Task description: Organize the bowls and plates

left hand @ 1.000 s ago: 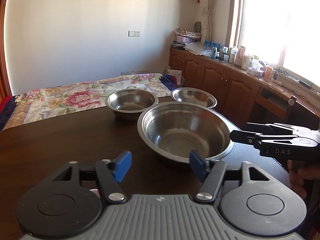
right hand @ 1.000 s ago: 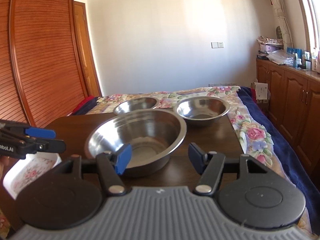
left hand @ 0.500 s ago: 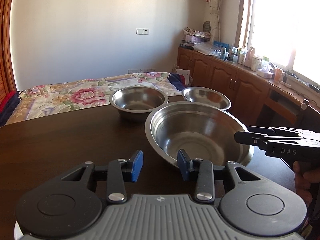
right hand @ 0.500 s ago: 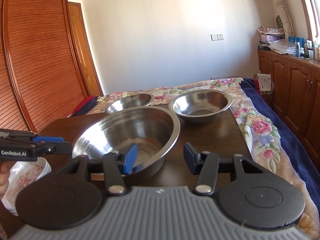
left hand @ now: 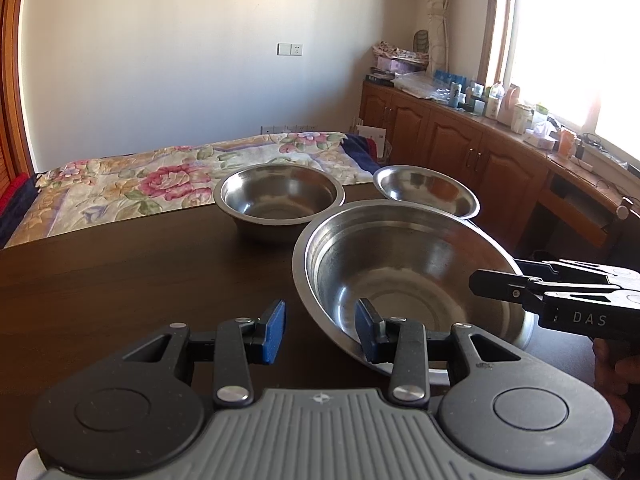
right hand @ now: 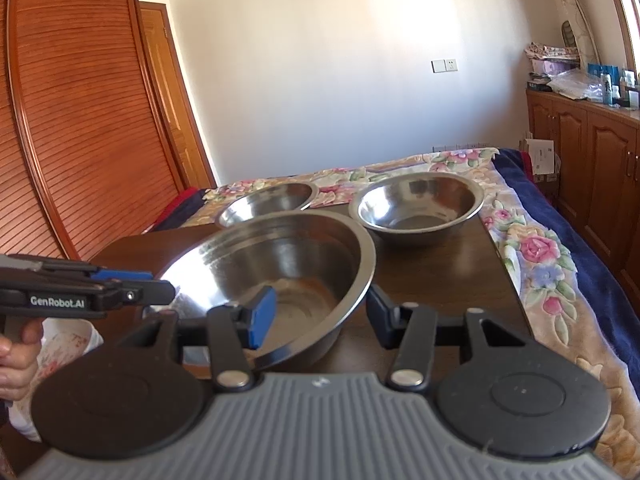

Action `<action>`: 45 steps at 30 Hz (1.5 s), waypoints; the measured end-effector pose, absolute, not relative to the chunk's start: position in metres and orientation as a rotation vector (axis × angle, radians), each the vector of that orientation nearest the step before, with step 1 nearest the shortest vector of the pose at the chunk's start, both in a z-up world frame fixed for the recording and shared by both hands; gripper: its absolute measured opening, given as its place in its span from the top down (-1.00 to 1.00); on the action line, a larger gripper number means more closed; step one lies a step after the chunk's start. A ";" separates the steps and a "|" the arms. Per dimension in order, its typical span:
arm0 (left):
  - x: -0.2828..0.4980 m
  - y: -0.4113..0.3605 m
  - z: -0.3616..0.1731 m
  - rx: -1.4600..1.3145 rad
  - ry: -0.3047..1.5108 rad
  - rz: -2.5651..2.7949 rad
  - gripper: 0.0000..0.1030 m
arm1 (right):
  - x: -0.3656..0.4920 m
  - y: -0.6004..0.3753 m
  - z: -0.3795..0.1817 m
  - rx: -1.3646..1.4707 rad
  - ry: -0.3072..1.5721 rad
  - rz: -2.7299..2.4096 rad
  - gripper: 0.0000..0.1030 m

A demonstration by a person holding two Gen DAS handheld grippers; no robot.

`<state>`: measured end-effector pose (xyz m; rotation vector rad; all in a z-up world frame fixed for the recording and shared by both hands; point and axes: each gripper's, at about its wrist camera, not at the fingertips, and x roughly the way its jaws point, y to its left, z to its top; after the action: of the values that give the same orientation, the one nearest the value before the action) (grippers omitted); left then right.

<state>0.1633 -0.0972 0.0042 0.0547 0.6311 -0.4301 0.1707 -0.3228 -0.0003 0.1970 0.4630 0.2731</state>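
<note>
A large steel bowl (left hand: 404, 276) is tilted above the dark table (left hand: 120, 272), held by its rim on both sides. My left gripper (left hand: 320, 330) straddles its near-left rim, with the right finger inside the bowl. My right gripper (right hand: 320, 314) straddles the opposite rim of the large bowl (right hand: 280, 264), with the left finger inside. Two smaller steel bowls (left hand: 278, 196) (left hand: 426, 190) stand behind it; they also show in the right wrist view (right hand: 416, 208) (right hand: 268, 204). A white floral plate (right hand: 60, 344) lies under the left gripper.
A bed with a floral cover (left hand: 132, 184) lies beyond the table's far edge. Wooden cabinets (left hand: 460, 148) with clutter run along the right wall under a window. A slatted wooden wardrobe (right hand: 72, 120) stands to the left.
Both grippers have narrowed around the large bowl's rim. The bowl has tipped and risen off the table, closer to both cameras.
</note>
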 end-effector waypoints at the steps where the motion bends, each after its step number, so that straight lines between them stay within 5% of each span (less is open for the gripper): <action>1: 0.165 -0.098 0.004 0.052 0.634 -0.429 0.23 | 0.173 -0.324 -0.001 0.202 0.465 0.269 0.06; 10: 0.170 -0.103 0.001 0.053 0.647 -0.435 0.55 | 0.183 -0.328 -0.006 0.238 0.483 0.261 0.50; 45: 0.056 -0.073 0.006 0.039 0.609 -0.498 0.55 | 0.093 -0.318 -0.005 0.269 0.477 0.294 0.51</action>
<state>0.0561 -0.0731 0.0061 0.0394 0.6095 -0.4977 0.0931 -0.3178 -0.0049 0.2687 0.4773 0.2937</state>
